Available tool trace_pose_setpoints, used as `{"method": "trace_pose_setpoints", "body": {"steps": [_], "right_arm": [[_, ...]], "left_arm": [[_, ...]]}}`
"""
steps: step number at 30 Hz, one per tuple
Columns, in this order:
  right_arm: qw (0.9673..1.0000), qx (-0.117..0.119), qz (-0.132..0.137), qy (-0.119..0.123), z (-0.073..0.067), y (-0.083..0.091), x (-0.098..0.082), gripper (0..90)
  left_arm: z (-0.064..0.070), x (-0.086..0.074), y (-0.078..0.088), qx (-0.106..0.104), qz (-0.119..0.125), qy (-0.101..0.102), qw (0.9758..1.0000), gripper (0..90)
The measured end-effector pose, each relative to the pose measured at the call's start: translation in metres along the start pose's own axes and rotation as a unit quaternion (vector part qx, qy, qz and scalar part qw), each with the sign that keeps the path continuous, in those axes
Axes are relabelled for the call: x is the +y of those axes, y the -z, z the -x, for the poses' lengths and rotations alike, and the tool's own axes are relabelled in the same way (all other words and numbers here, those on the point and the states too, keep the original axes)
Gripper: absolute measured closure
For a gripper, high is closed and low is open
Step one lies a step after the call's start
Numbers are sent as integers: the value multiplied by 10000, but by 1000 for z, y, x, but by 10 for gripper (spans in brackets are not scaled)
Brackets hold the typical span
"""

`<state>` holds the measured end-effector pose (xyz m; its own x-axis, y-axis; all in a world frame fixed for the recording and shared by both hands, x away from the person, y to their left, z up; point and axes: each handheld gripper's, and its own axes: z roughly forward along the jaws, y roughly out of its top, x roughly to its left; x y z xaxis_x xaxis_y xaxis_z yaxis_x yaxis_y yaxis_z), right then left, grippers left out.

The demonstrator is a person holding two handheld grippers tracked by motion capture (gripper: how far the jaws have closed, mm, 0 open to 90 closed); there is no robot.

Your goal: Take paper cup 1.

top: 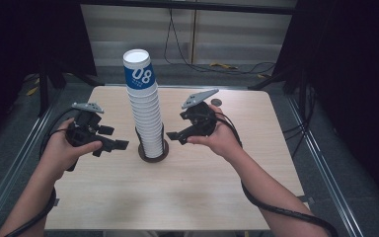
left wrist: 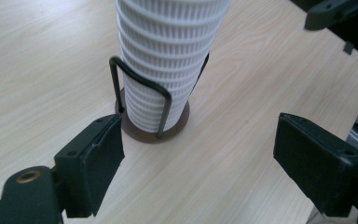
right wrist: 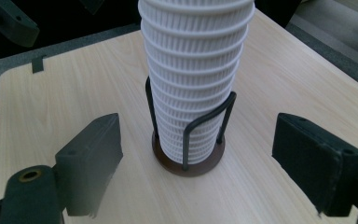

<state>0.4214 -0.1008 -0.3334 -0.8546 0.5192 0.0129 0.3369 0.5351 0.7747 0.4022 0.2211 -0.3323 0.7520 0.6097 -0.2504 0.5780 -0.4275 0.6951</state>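
Your left tongs [top: 112, 144] at 9 o'clock, right tongs [top: 175, 135] at 3, both released | cup stack [top: 145, 111] mid-bench [top: 217, 173] in wire holder [top: 153, 149] | light, crushable, tippy: pinch top cup's rim gently.

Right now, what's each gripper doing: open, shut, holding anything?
Left gripper: open, empty, beside the cup stack.
Right gripper: open, empty, on the stack's other side.

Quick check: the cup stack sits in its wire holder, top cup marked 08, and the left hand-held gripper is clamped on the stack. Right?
Not quite. The left hand-held gripper is open and short of the cup stack, as the left gripper view shows. The stack does sit in its wire holder, top cup marked 08.
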Motion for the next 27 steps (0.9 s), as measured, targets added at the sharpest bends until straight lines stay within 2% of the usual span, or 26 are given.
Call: {"method": "trace_pose_setpoints", "body": {"steps": [1,5,8,10,11,16,18,20,24,27], "right_arm": [[10000,-17,6,-3,0,0,2,152],[9999,36,154,24,-3,-2,14,151],[9999,68,116,19,-4,-3,17,151],[9999,72,35,71,-5,-5,19,149],[9998,113,73,124,-5,-5,22,149],[9998,104,136,87,-4,-6,26,149],[9998,117,171,57,-3,-7,29,149],[9998,112,181,44,-2,-8,30,149],[9997,137,176,80,-2,-8,34,149],[9997,123,213,94,-2,-8,39,149]], "left_arm": [[1,4,2,3,68,27,10000,158],[4,20,7,111,-13,-58,9999,157],[7,30,8,115,-67,-184,9997,157],[8,37,9,156,-36,-168,9997,156],[9,40,9,134,-10,-163,9998,156],[13,56,12,115,-31,-284,9995,157],[14,61,15,87,28,-245,9997,157],[15,68,18,60,34,-255,9997,157],[13,78,20,144,-47,-337,9993,157],[11,87,24,178,23,-335,9993,157]]}}
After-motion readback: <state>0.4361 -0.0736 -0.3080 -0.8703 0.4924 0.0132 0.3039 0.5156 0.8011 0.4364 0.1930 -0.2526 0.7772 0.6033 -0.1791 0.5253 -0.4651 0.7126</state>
